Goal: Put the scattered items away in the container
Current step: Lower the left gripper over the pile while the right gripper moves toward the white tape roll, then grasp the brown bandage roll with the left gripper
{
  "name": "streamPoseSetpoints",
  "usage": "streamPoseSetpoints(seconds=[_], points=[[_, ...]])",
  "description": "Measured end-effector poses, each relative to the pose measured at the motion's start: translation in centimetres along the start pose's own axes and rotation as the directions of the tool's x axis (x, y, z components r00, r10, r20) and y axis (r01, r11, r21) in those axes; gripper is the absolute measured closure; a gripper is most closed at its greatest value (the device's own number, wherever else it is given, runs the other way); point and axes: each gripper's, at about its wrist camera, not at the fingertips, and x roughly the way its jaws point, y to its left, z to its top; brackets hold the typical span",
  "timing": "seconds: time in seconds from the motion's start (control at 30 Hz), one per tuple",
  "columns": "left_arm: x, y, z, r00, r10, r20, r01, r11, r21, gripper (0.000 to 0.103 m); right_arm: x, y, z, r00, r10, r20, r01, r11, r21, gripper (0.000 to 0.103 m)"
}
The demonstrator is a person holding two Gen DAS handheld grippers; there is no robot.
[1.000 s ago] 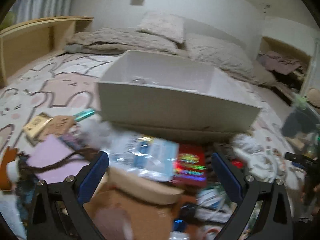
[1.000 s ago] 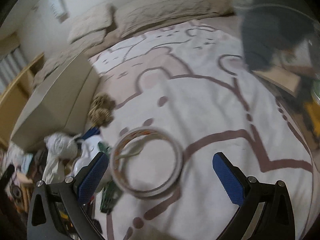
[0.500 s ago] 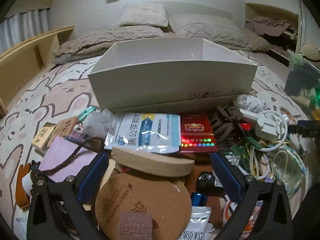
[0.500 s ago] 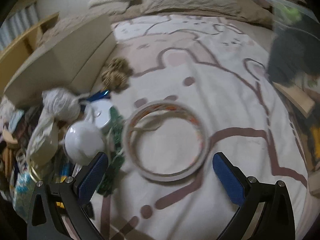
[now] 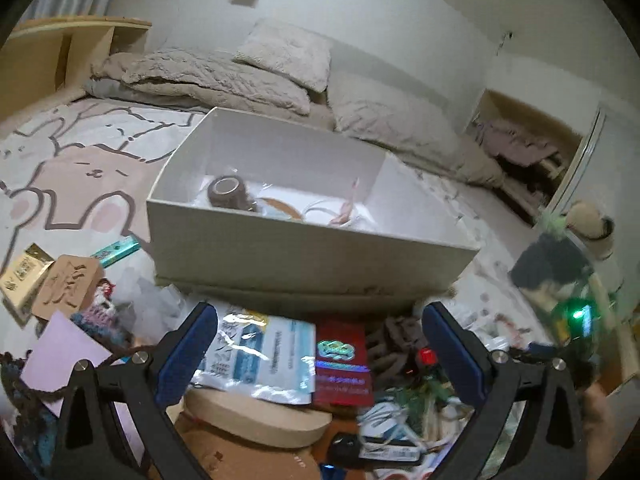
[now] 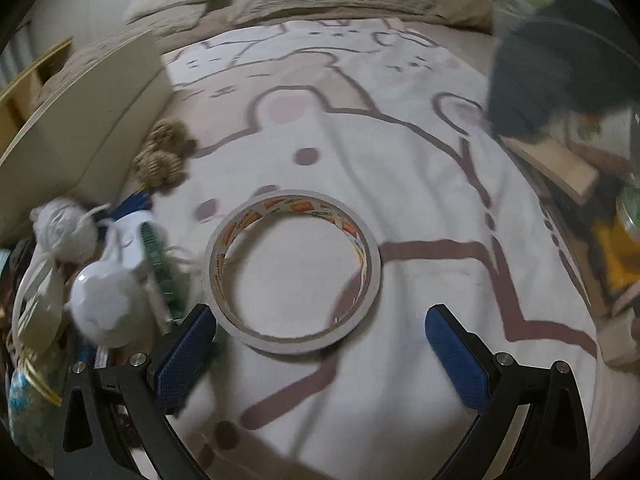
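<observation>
White cardboard box point(image 5: 304, 240), frame centre, holding few items; clutter heaped below. Empty left gripper point(image 5: 320, 354), right gripper point(image 6: 320, 350) spread near cream tape ring point(image 6: 292, 272).

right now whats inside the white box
Inside the white box: a brown tape roll, a white cable loop and a pinkish strip on crinkled clear plastic. The near wall hides the rest of the floor.

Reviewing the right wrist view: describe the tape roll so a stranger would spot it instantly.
On the cartoon-print bedspread, look just ahead of the open right gripper. The tape roll lies flat, a wide hollow ring with orange print inside, alone beside the clutter heap.
</observation>
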Motion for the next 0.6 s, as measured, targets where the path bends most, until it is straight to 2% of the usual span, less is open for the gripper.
streamPoseSetpoints(seconds=[0.13, 0.2, 0.33, 0.47, 0.53, 0.6], points=[[-0.7, -0.7, 0.8, 0.995, -0.099, 0.017, 0.099, 0.995, -0.009, 0.000, 0.2, -0.1, 0.2, 1.000, -0.012, -0.002, 0.012, 1.000, 0.001, 0.000], [-1.2, -1.4, 1.1, 0.996, -0.085, 0.029, 0.084, 0.996, 0.014, 0.000, 0.3, 0.0, 0.2, 1.000, -0.018, -0.001, 0.018, 1.000, -0.005, 0.000], [-2.6, -2.4, 0.7, 0.997, 0.061, 0.045, -0.064, 0.994, 0.083, 0.000, 0.4, -0.3, 0.2, 1.000, -0.005, -0.005, 0.005, 1.000, 0.006, 0.000], [-3.7, -1.9, -0.8, 0.980, 0.200, 0.008, -0.199, 0.973, 0.117, 0.000, 0.3, -0.5, 0.2, 1.000, -0.009, 0.000, 0.009, 1.000, 0.012, 0.000], [-4.0, -1.5, -2.1, 0.964, 0.262, -0.054, -0.255, 0.961, 0.109, 0.000, 0.3, -0.4, 0.2, 1.000, -0.010, -0.002, 0.010, 1.000, 0.012, 0.000], [-4.2, -1.6, -3.7, 0.935, 0.333, -0.124, -0.319, 0.940, 0.118, 0.000, 0.3, -0.4, 0.2, 1.000, -0.009, -0.002, 0.009, 1.000, 0.013, 0.000]])
